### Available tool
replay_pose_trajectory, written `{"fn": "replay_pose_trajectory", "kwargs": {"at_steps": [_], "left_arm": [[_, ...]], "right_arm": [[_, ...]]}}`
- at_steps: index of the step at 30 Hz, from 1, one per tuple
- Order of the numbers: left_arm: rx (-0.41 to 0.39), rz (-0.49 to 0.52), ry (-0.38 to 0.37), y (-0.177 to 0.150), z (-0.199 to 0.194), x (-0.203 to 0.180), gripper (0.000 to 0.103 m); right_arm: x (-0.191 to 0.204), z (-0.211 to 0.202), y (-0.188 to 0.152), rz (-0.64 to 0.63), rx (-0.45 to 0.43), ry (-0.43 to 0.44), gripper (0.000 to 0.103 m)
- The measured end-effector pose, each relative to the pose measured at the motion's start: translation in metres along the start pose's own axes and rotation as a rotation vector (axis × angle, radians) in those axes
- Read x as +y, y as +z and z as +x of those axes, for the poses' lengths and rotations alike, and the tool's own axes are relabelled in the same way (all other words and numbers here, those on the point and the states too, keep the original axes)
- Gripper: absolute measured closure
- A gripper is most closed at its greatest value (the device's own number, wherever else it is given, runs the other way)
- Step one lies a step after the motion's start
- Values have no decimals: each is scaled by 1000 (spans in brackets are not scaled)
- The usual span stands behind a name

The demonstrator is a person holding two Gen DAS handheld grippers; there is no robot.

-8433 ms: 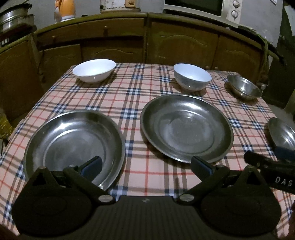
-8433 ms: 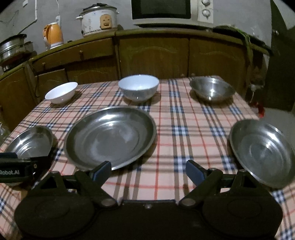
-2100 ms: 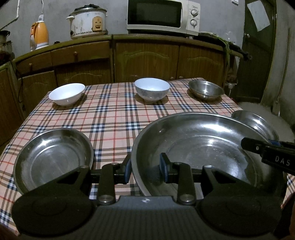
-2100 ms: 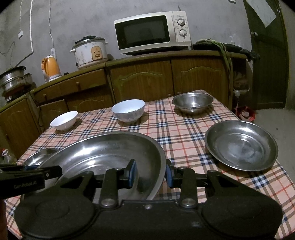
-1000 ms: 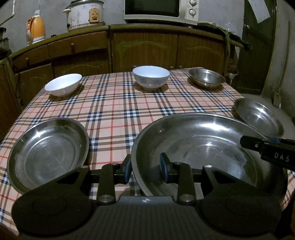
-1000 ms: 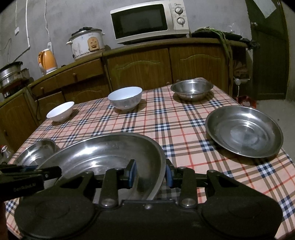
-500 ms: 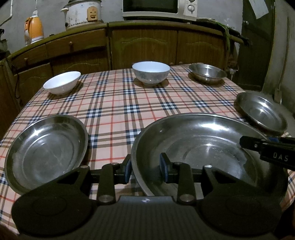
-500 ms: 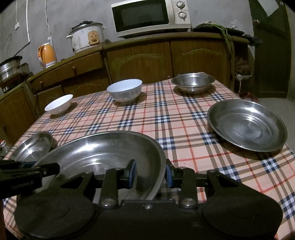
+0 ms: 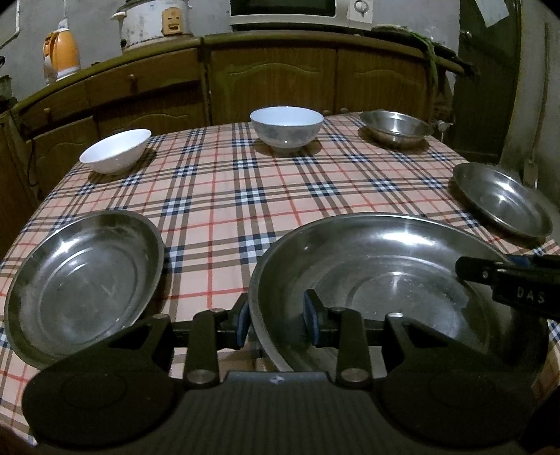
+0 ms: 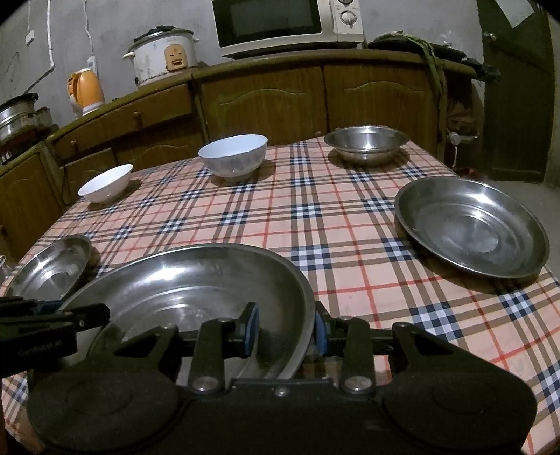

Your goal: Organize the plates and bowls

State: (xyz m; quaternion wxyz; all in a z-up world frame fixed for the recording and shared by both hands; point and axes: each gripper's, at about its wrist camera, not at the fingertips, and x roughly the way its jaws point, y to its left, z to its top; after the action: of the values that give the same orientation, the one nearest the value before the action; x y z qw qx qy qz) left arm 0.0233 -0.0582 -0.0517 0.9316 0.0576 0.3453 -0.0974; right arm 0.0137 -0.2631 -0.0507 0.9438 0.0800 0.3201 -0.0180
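Observation:
A large steel plate (image 9: 385, 273) is held off the checked tablecloth by both grippers. My left gripper (image 9: 276, 316) is shut on its near left rim. My right gripper (image 10: 287, 332) is shut on its right rim; the plate also shows in the right wrist view (image 10: 196, 287). A smaller steel plate (image 9: 84, 280) lies at the near left, also in the right wrist view (image 10: 52, 269). Another steel plate (image 9: 500, 203) lies at the right edge (image 10: 469, 224). A small white bowl (image 9: 113, 150), a larger white bowl (image 9: 285, 129) and a steel bowl (image 9: 393, 126) stand along the far side.
The table (image 9: 227, 196) has a checked cloth. Wooden cabinets (image 9: 273, 80) run behind it, with a microwave (image 10: 283, 21), a rice cooker (image 10: 162, 54) and an orange kettle (image 10: 85, 89) on top. A dark door (image 10: 518, 87) is at the right.
Both grippers closed on the large plate and lifted it from the table's middle. In the last second the plate has sunk lower and come nearer the table's front edge.

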Motion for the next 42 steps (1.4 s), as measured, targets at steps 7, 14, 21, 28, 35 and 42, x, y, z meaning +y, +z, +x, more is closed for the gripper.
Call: {"fn": "replay_pose_trajectory", "kwargs": {"at_steps": [7,14,21,28,35,42], "left_arm": [[14,11,1,-2,3,-3,69],[27,14,-1,-3,6,-5,68],[46,23,5,-5,9,-6,68],[37,35,5,-5,8,-8,68],[37,27,14,-4,8,-7,64],[15,-7,30,0,1,0,34]], "right_arm": [[-1,3,0,-1,10,-12,62],[-2,6,-1,-1,26,-23,62],[-1,7,-2,0,33,-25,62],[0,8,-3,-12,36,-25,61],[-4,7,-2,-1,28,-55,60],[-10,2,1,26,-13,-93,35]]}}
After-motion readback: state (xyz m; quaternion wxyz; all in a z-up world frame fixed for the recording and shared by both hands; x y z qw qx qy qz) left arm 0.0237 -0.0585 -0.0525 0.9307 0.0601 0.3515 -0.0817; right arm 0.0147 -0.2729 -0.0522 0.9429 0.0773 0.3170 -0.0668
